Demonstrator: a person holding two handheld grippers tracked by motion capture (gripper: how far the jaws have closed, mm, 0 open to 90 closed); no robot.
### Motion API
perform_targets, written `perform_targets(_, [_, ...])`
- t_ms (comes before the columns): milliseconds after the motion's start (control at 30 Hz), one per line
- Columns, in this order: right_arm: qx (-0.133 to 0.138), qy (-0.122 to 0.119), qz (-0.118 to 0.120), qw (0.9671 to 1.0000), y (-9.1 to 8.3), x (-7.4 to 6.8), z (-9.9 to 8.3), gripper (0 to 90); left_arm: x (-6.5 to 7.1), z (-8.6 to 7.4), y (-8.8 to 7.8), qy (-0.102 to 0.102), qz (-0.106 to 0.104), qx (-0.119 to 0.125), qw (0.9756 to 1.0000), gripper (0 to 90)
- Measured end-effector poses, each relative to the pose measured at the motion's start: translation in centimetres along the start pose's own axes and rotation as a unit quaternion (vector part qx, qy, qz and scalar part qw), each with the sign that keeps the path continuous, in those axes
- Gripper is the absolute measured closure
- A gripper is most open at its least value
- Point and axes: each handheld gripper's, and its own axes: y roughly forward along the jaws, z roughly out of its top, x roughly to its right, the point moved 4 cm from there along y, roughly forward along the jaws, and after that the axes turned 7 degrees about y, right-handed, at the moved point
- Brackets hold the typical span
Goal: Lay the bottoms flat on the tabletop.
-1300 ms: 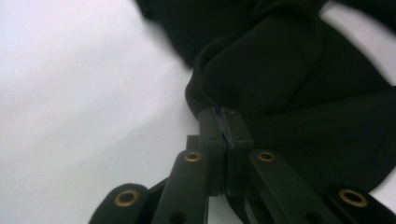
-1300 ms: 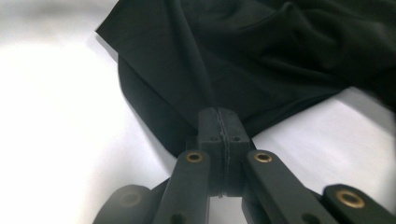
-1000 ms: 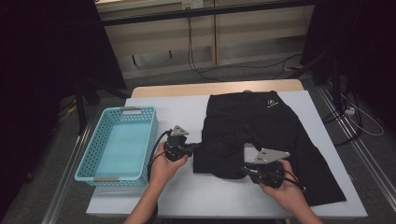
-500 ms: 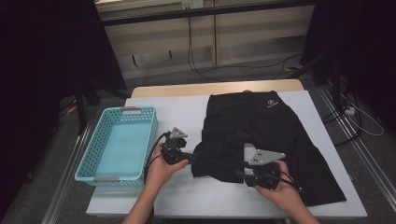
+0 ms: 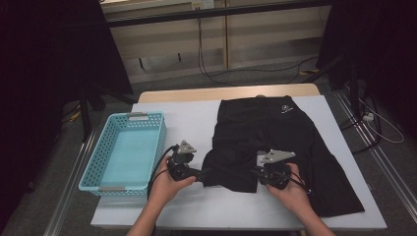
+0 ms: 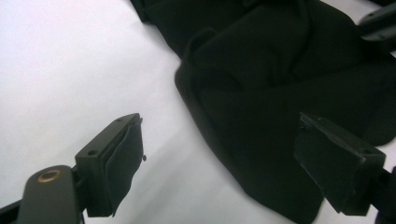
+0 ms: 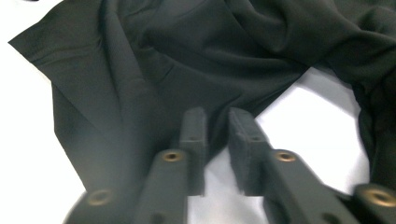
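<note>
Left gripper (image 6: 219, 163), jaws just spread wide, frames the folded edge of black shorts (image 5: 275, 142) without pinching it. Right gripper (image 7: 215, 135), jaws just drawn nearly together, sits at the cloth's edge; whether it grips is unclear. The shorts lie on a white table (image 5: 192, 118) beside a blue basket (image 5: 125, 150).

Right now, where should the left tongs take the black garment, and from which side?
Take the black garment at its near-left folded hem, coming in level from the left over the bare table. That edge bulges up in a rounded fold, and the open left tongs already straddle it, one pad over bare table, the other over cloth.
</note>
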Motion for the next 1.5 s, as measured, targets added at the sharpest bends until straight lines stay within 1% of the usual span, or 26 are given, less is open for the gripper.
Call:
perform_targets(67, [-0.001, 0.015, 0.011, 0.9998, 0.0, 0.1, 0.1, 89.2, 0.1, -0.2, 0.1, 0.001, -0.002, 0.002, 1.0000, 16.3])
perform_targets(100, [-0.001, 0.017, 0.009, 0.9998, -0.1, 0.2, 0.1, 89.3, 0.2, -0.3, 0.2, 0.000, -0.003, 0.002, 1.0000, 16.3])
perform_targets(133, [0.009, 0.018, 0.005, 0.9998, -0.4, 0.5, 0.3, 89.3, 0.3, -0.4, 0.2, 0.002, -0.005, -0.001, 1.0000, 16.3])
perform_targets(200, [0.017, 0.031, 0.010, 0.9993, -1.1, 1.1, 0.5, 89.2, 0.6, -0.6, 0.3, -0.008, -0.014, 0.000, 0.9999, 16.3])
perform_targets(267, [0.019, 0.032, -0.003, 0.9993, -1.4, 1.7, 0.2, 89.1, 0.8, -0.7, 0.4, -0.001, -0.013, -0.001, 0.9999, 17.4])
perform_targets(367, [0.020, 0.041, -0.015, 0.9989, -1.5, 2.4, -0.3, 88.6, 1.5, -0.5, 0.5, -0.005, -0.022, 0.001, 0.9998, 20.4])
perform_targets(433, [0.020, 0.033, -0.025, 0.9989, -1.5, 2.5, -0.2, 88.7, 2.0, -0.4, 0.5, 0.000, -0.026, 0.002, 0.9997, 25.0])
perform_targets(500, [0.020, 0.030, -0.026, 0.9990, -1.5, 2.4, -0.2, 88.7, 2.4, -0.4, 0.6, 0.003, -0.032, -0.001, 0.9995, 26.9])
perform_targets(600, [0.014, 0.022, -0.029, 0.9993, -1.3, 2.3, -0.4, 88.5, 2.7, -0.7, 0.8, -0.002, -0.034, -0.013, 0.9993, 37.8])
perform_targets(633, [0.013, 0.022, -0.029, 0.9993, -1.3, 2.3, -0.4, 88.4, 2.8, -0.8, 0.8, 0.002, -0.044, -0.018, 0.9989, 42.3])
perform_targets(700, [0.015, 0.023, -0.029, 0.9992, -1.3, 2.4, -0.5, 88.5, 3.2, -0.9, 1.0, -0.001, -0.056, -0.029, 0.9980, 51.9])
perform_targets(733, [0.015, 0.025, -0.029, 0.9991, -1.3, 2.4, -0.4, 88.5, 3.3, -0.9, 1.1, -0.001, -0.053, -0.029, 0.9982, 55.1])
perform_targets(767, [0.017, 0.024, -0.029, 0.9991, -1.4, 2.4, -0.4, 88.5, 3.4, -0.8, 1.2, 0.003, -0.053, -0.030, 0.9981, 55.6])
perform_targets(800, [0.018, 0.024, -0.028, 0.9992, -1.4, 2.4, -0.4, 88.5, 3.5, -0.8, 1.2, 0.005, -0.046, -0.032, 0.9984, 58.3])
perform_targets(867, [0.019, 0.028, -0.028, 0.9991, -1.4, 2.4, -0.5, 88.6, 3.6, -0.8, 1.2, -0.004, -0.060, -0.035, 0.9976, 67.8])
perform_targets(967, [0.019, 0.026, -0.024, 0.9992, -1.4, 2.4, -0.5, 88.6, 3.9, -0.7, 1.2, -0.005, -0.062, -0.042, 0.9972, 77.2])
perform_targets(1033, [0.015, 0.023, -0.024, 0.9993, -1.3, 2.4, -0.5, 88.6, 3.9, -0.7, 1.2, 0.001, -0.058, -0.048, 0.9971, 82.0])
perform_targets(1067, [0.013, 0.023, -0.023, 0.9994, -1.2, 2.3, -0.6, 88.6, 4.1, -0.6, 1.3, -0.015, -0.072, -0.046, 0.9962, 86.1])
perform_targets(1100, [0.012, 0.020, -0.022, 0.9995, -1.1, 2.2, -0.6, 88.6, 4.2, -0.6, 1.4, -0.016, -0.075, -0.045, 0.9961, 89.0])
perform_targets(1133, [0.012, 0.021, -0.020, 0.9995, -1.1, 2.1, -0.6, 88.6, 4.1, -0.6, 1.3, -0.012, -0.075, -0.048, 0.9959, 89.7])
perform_targets(1200, [0.015, 0.021, -0.015, 0.9995, -1.3, 1.9, -0.5, 88.7, 3.8, -0.3, 0.9, -0.016, -0.074, -0.042, 0.9963, 90.0])
perform_targets(1233, [0.017, 0.020, -0.013, 0.9996, -1.4, 1.8, -0.5, 88.8, 3.5, 0.0, 0.3, -0.023, -0.074, -0.032, 0.9965, 90.0])
perform_targets(1300, [0.020, 0.016, -0.008, 0.9997, -1.8, 1.5, -0.3, 88.8, 3.0, 0.3, -0.6, -0.033, -0.082, -0.023, 0.9958, 90.0])
perform_targets(1400, [0.029, 0.013, -0.005, 0.9995, -2.2, 1.3, -0.1, 89.0, 2.1, 0.3, -1.1, -0.049, -0.082, -0.011, 0.9953, 90.0])
perform_targets(1433, [0.032, 0.013, -0.007, 0.9994, -2.2, 1.4, 0.0, 88.9, 1.9, 0.3, -1.0, -0.051, -0.079, -0.010, 0.9955, 90.0])
perform_targets(1500, [0.034, 0.002, -0.026, 0.9991, -2.0, 1.8, 0.0, 87.6, 1.6, 0.3, -0.8, -0.057, -0.081, -0.007, 0.9950, 90.0])
